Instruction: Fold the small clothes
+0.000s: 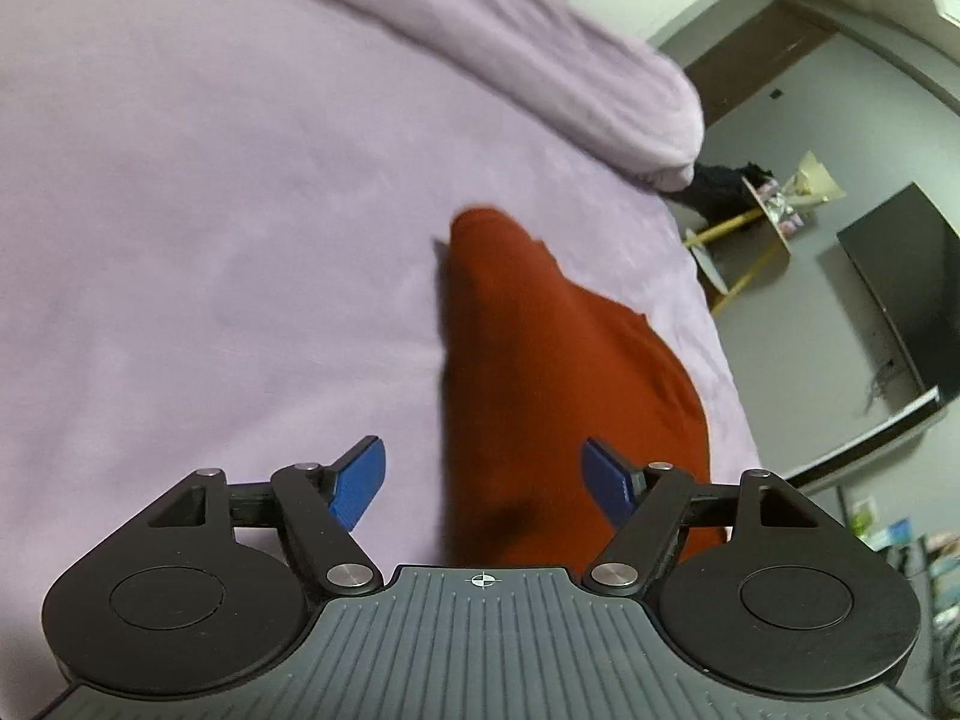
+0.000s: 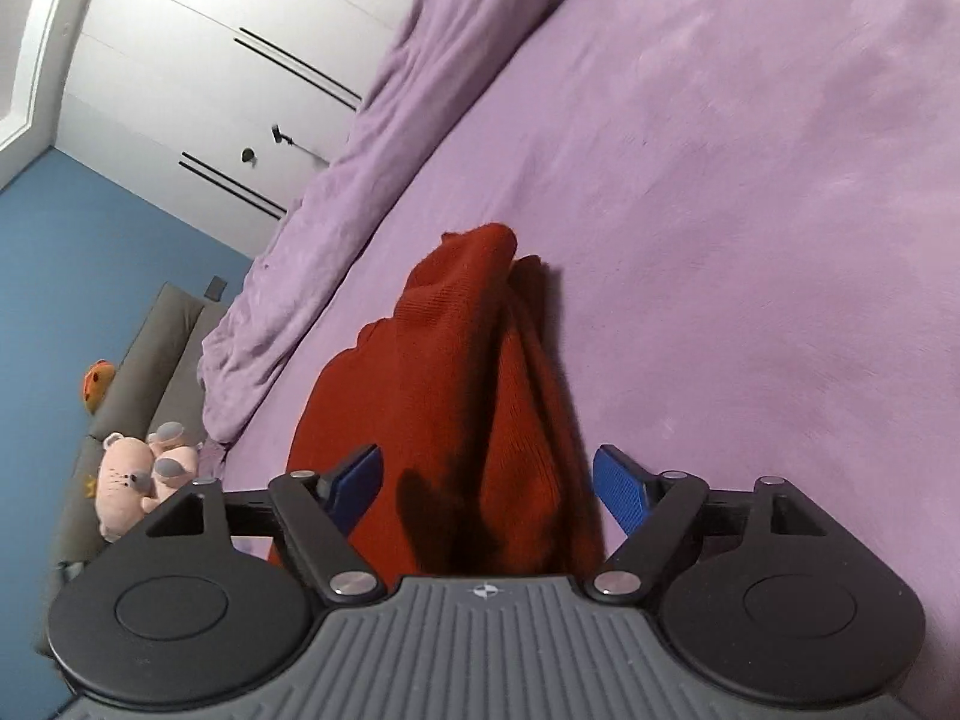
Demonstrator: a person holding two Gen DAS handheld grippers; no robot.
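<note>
A rust-red knitted garment (image 1: 558,372) lies bunched lengthwise on a lilac bed sheet (image 1: 210,240). It also shows in the right wrist view (image 2: 456,378), with raised folds down its middle. My left gripper (image 1: 483,480) is open, its blue pads spread wide above the near end of the garment, holding nothing. My right gripper (image 2: 486,486) is open too, with its blue pads on either side of the garment's near end, not closed on it.
A rolled lilac duvet (image 1: 540,54) lies along the far side of the bed (image 2: 360,180). A dark TV (image 1: 900,300) and a small side table (image 1: 762,228) stand beyond the bed edge. A grey sofa with a pink plush toy (image 2: 144,468) and white wardrobe doors (image 2: 240,60) are on the other side.
</note>
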